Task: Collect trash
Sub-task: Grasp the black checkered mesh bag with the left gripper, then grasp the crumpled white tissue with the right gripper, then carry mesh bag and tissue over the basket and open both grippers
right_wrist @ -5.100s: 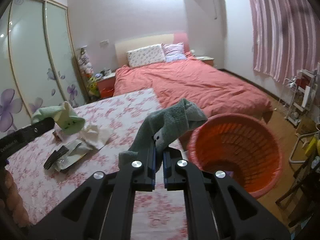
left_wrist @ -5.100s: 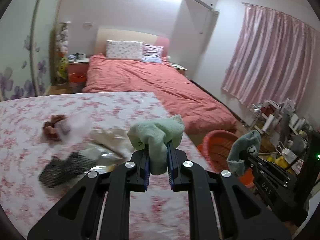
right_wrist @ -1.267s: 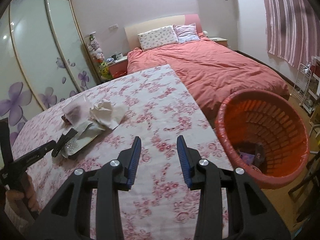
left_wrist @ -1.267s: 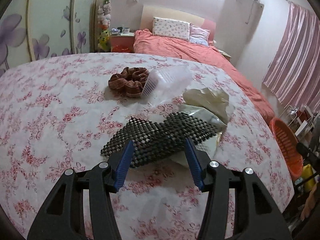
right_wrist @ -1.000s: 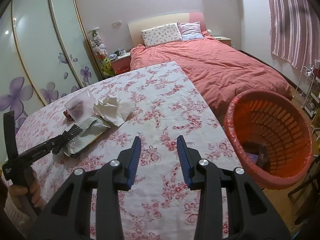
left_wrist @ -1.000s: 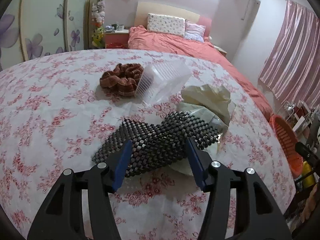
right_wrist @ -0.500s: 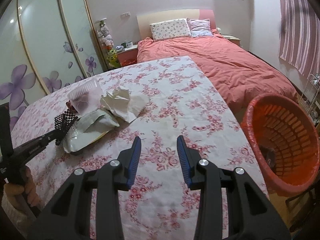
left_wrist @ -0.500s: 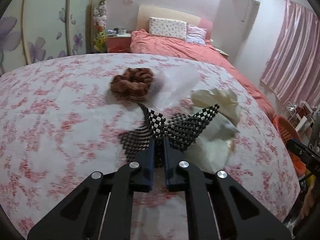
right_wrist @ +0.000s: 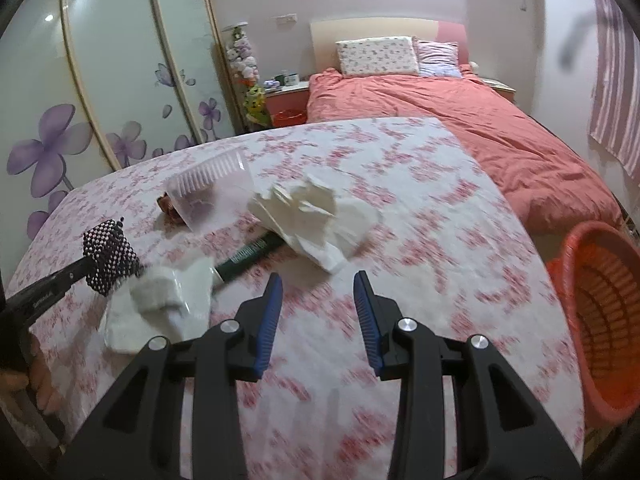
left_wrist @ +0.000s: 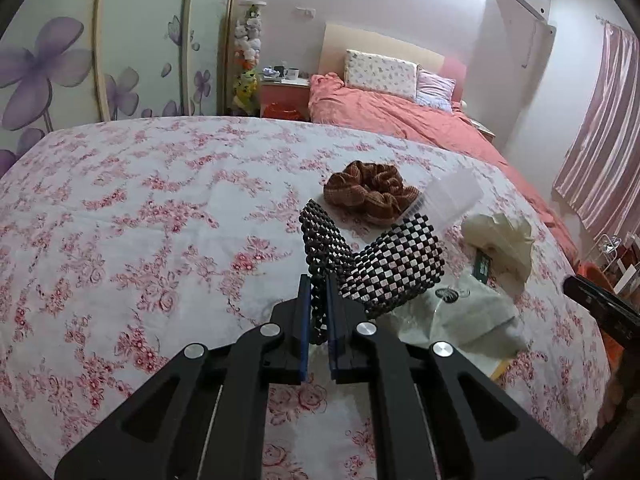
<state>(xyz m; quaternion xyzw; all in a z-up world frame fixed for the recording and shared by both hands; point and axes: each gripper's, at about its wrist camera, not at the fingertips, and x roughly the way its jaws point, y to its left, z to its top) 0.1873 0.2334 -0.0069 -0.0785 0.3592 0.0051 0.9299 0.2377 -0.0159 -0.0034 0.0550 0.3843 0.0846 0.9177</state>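
Left gripper (left_wrist: pixel 316 312) clamps beaded mesh (left_wrist: pixel 384 264) at one fold; floppy ends, apparently lifted, may snag wrappers. Right gripper (right_wrist: pixel 318 308) stands open, empty.

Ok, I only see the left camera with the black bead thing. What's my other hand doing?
Observer: While your left gripper clamps the beaded mat, the right gripper is open and empty above the floral tablecloth.
Kid: Where's the bin?
Observer: The orange basket stands on the floor, past the table's right edge.
Kid: What's the right one pointing at?
Observer: Roughly the crumpled white paper, with a dark green wrapper poking out from under it.
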